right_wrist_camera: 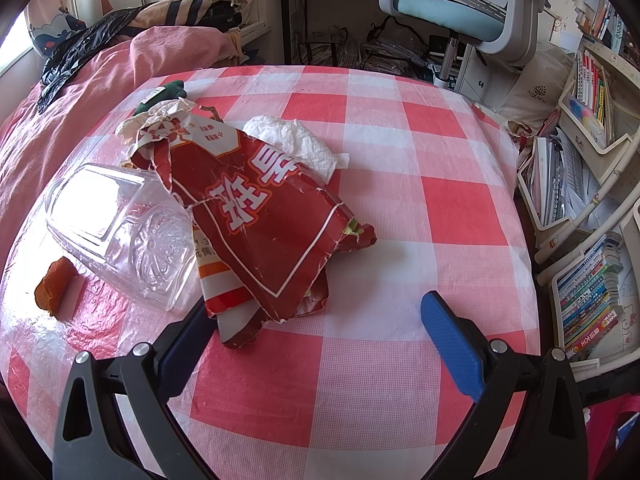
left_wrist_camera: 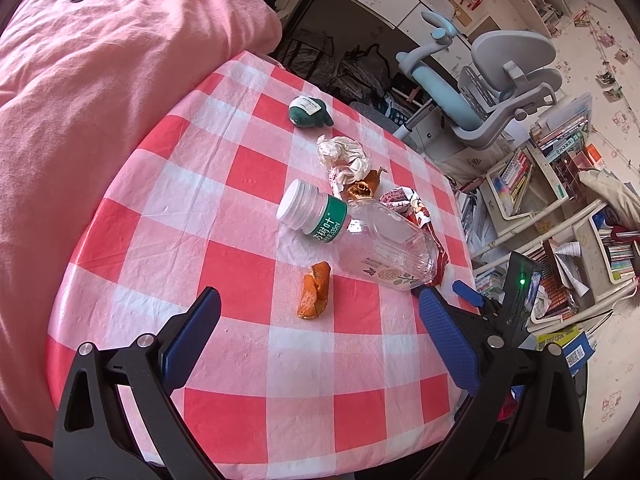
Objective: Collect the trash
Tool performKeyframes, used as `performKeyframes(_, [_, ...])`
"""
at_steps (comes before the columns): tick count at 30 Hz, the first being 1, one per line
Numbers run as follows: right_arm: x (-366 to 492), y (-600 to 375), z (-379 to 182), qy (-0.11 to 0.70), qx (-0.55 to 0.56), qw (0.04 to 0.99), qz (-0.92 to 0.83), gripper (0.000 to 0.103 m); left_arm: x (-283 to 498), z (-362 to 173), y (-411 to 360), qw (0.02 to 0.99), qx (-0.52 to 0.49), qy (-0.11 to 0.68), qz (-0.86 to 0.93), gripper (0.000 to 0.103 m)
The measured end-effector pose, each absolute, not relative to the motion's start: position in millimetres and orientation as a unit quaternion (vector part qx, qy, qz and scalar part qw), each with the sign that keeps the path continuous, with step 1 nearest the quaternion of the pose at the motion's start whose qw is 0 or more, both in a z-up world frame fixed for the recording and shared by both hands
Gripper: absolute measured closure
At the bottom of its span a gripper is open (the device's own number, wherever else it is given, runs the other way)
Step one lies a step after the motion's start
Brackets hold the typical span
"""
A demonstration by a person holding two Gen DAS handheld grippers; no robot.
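On the red-and-white checked table (left_wrist_camera: 248,360) lies a clear plastic bottle (left_wrist_camera: 384,246) on its side, white cap pointing to the far left. A piece of orange peel (left_wrist_camera: 314,290) sits just in front of it, between the tips of my open left gripper (left_wrist_camera: 318,295). Behind the bottle are a crumpled paper ball (left_wrist_camera: 342,152), a second bit of peel (left_wrist_camera: 362,188) and a red snack wrapper (left_wrist_camera: 408,204). In the right wrist view the red wrapper (right_wrist_camera: 272,220) leans on the bottle (right_wrist_camera: 120,232). My right gripper (right_wrist_camera: 316,302) is open around its near end, which covers the left fingertip.
A green plush toy (left_wrist_camera: 310,111) sits at the table's far side. White tissue (right_wrist_camera: 296,140) lies behind the wrapper. A pink duvet (left_wrist_camera: 100,100) borders the table on the left. A desk chair (left_wrist_camera: 500,80) and crowded book racks (right_wrist_camera: 592,280) stand beyond the right edge.
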State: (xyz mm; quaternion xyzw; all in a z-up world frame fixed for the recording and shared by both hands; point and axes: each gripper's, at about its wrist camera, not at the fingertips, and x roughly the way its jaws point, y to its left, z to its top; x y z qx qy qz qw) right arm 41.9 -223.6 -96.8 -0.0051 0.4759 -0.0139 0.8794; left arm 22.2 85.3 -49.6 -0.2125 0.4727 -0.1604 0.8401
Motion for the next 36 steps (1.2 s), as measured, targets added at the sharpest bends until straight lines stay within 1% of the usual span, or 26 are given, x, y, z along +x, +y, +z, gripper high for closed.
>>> performKeyframes(29, [42.0, -223.9, -96.9, 0.476, -0.005, 0.879, -0.014, 0.007, 19.3, -48.4, 85.7, 0.841, -0.214, 0.47, -0.161, 0.008])
performKeyframes(33, [42.0, -223.7, -96.9, 0.476, -0.005, 0.879, -0.014, 0.007, 16.0, -42.6, 79.4, 0.854, -0.186, 0.462, -0.153, 0.008])
performKeyframes(36, [42.0, -223.7, -96.9, 0.476, -0.005, 0.879, -0.014, 0.007, 11.8, -36.6, 70.0, 0.87, -0.146, 0.449, -0.141, 0.008])
